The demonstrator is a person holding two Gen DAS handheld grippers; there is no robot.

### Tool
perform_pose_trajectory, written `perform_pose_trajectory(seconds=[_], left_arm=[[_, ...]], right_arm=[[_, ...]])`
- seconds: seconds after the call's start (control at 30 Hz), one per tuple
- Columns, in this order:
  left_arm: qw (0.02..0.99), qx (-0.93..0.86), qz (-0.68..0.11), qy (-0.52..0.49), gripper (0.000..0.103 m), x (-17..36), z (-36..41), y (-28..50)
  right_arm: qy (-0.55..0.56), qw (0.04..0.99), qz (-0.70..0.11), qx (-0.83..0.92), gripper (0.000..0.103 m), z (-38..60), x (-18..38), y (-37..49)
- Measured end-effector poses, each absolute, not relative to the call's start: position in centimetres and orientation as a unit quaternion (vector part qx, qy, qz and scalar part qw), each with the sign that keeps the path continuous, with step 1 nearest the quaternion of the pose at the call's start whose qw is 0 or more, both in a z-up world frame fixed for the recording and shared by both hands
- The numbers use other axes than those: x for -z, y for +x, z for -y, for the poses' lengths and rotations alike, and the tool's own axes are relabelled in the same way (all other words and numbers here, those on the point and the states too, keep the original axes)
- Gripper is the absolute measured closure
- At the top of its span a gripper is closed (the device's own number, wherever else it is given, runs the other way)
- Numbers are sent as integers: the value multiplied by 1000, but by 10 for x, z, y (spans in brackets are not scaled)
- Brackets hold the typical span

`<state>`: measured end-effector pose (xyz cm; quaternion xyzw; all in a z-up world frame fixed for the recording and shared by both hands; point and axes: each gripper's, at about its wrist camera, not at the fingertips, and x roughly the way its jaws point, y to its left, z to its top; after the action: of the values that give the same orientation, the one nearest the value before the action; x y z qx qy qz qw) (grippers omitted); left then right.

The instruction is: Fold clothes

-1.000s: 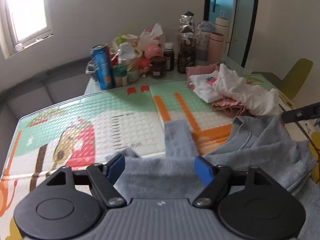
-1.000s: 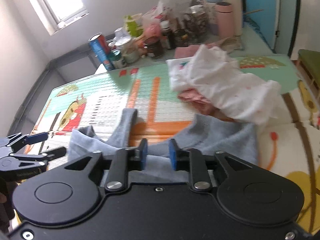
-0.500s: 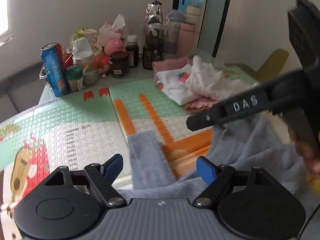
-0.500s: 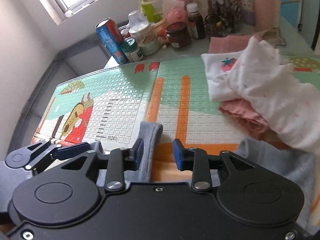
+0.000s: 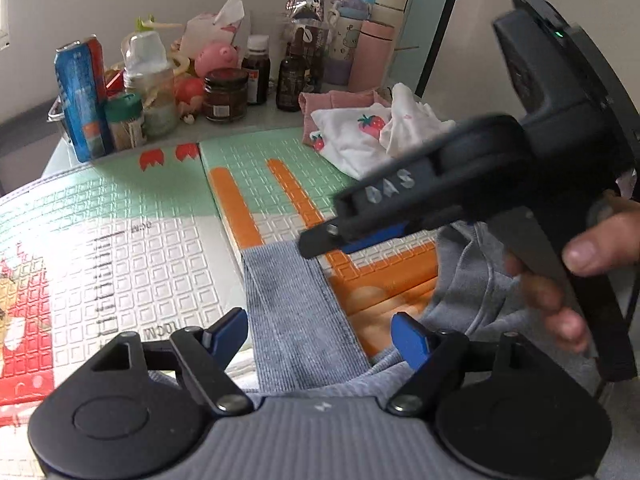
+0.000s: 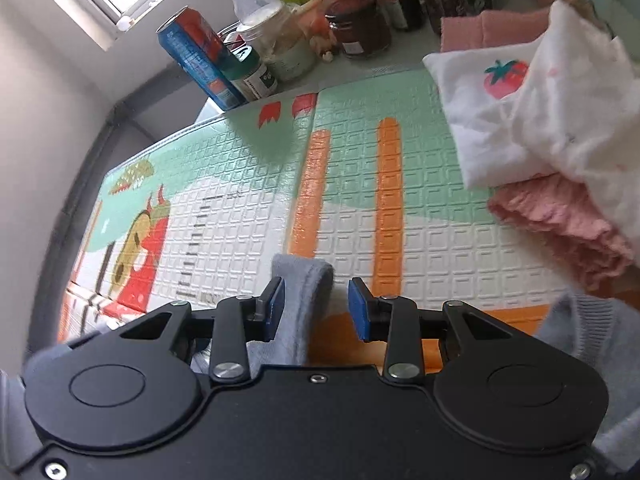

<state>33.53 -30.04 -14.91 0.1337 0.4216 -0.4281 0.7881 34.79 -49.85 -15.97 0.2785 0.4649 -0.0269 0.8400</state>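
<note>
A grey sweater (image 5: 472, 280) lies rumpled on the patterned play mat (image 5: 140, 220), one sleeve (image 5: 296, 304) stretched out flat towards the far side. My left gripper (image 5: 320, 336) is open and straddles that sleeve near its base without touching it. My right gripper (image 5: 320, 240), held by a hand (image 5: 580, 248), reaches in from the right, low over the sleeve's far end. In the right wrist view the right gripper (image 6: 316, 308) is open around the sleeve cuff (image 6: 310, 280), which rests against the left pad.
A pile of white strawberry-print clothes (image 6: 520, 120) over a pink garment (image 6: 568, 224) sits at the far right of the mat. Beyond the mat's far edge stand a blue can (image 5: 80, 92), jars, bottles (image 5: 256, 68) and flasks (image 5: 372, 52).
The right gripper swept left from the sweater body to the sleeve cuff, and its jaws widened. The left gripper swung right, bringing the sleeve between its fingers.
</note>
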Motion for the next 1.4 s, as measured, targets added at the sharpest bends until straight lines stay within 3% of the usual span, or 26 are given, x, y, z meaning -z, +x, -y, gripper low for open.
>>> perform_pose_trajectory(seconds=[0.1, 0.33, 0.43, 0.53, 1.0, 1.27, 1.4], left_arm=[[785, 432, -426, 129, 45, 157, 301, 339], [779, 421, -445, 136, 54, 173, 298, 341], [780, 417, -450, 124, 55, 174, 296, 342], [783, 413, -450, 122, 58, 173, 294, 342], [793, 418, -432, 99, 59, 144, 261, 320], [778, 454, -420, 113, 58, 119, 231, 296], [768, 473, -410, 134, 51, 112, 221, 278]], right_arm=[[287, 836, -467, 25, 70, 496, 165, 357], [294, 829, -476, 18, 76, 487, 176, 370], [283, 830, -481, 12, 92, 483, 176, 371], [272, 837, -475, 4, 96, 480, 172, 368], [277, 857, -426, -79, 98, 469, 111, 308], [235, 853, -449, -122, 98, 440, 98, 266], [207, 849, -469, -130, 98, 424, 100, 249]])
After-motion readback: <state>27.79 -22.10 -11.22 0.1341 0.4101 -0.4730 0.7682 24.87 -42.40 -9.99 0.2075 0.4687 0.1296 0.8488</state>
